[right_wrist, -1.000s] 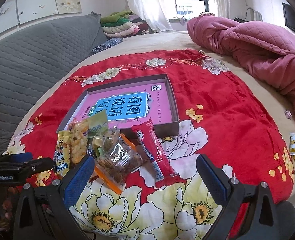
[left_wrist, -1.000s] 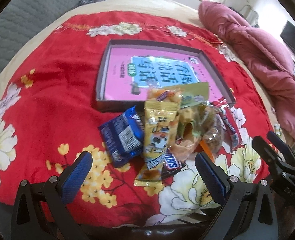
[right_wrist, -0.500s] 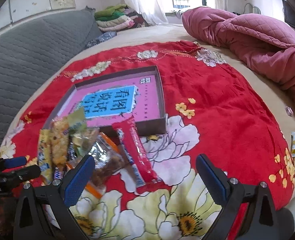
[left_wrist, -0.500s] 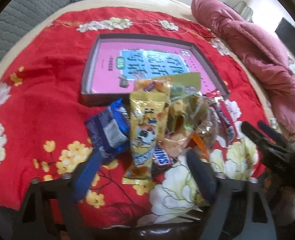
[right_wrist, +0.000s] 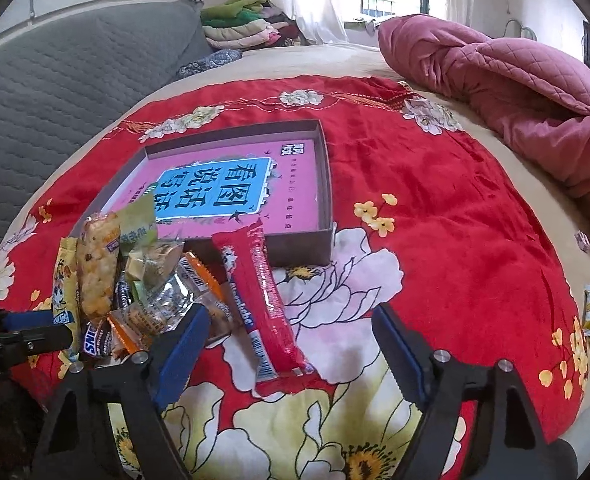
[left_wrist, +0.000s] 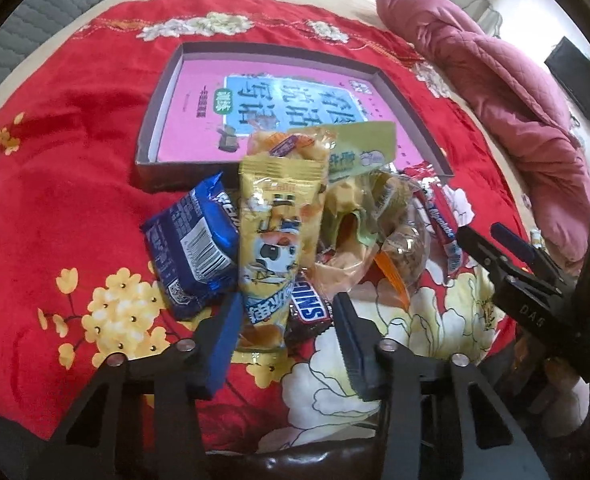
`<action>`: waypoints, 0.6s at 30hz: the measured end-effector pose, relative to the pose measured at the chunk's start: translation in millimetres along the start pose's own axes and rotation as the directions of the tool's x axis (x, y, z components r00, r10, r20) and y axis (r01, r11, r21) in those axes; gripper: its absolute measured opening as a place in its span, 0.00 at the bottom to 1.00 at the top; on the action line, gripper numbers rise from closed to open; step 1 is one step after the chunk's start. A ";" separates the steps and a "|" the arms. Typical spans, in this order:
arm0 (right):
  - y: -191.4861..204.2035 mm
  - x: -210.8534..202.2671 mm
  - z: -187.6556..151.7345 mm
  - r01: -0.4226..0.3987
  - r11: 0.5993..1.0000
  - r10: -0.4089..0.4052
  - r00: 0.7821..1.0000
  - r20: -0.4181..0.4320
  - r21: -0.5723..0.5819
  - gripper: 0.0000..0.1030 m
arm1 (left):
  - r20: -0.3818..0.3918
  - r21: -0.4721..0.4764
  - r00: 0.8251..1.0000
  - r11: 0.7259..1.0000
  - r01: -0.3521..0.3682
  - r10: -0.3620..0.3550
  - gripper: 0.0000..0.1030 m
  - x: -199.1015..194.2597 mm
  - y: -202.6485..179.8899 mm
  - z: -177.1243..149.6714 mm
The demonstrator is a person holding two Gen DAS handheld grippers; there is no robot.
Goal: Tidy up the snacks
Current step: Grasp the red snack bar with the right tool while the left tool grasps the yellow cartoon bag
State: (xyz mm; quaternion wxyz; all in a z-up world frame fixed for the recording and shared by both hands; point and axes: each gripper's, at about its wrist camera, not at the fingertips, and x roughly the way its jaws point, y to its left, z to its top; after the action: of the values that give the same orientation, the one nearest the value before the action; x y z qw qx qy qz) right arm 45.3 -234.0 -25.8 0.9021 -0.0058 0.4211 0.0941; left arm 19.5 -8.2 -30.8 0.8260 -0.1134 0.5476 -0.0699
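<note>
Left hand-held gripper [left_wrist: 285,320] parted, straddling yellow snack packet [left_wrist: 275,240] — not clenched. Right hand-held gripper [right_wrist: 291,344] released, wide — red bar [right_wrist: 267,300] between fingers.

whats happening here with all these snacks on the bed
A person with a gripper in each hand is sorting a pile of snacks on a red floral blanket. The left gripper is open, its fingers either side of the near end of a yellow snack packet beside a Snickers bar. The right gripper is open around a long red wafer bar. Nothing is lifted yet. The shallow box behind the pile holds only a pink book.
</note>
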 end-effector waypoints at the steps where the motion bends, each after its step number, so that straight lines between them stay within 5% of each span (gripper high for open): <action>1: -1.8 0.6 0.1 -0.004 1.000 0.004 1.000 0.002 0.001 0.79 | -0.005 -0.003 1.000 1.000 0.000 0.000 0.44 1.7 0.8 0.2; 18: 13.4 28.4 -0.3 -0.044 0.990 0.040 0.999 -0.032 -0.135 0.45 | -0.013 -0.027 1.000 1.000 0.001 -0.001 0.35 16.5 5.7 7.6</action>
State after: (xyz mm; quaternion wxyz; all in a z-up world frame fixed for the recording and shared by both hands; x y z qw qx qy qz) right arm 60.5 -216.1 -46.6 0.8911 -0.0595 0.4271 0.1413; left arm 32.9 -5.8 -44.1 0.8208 -0.1244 0.5539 -0.0635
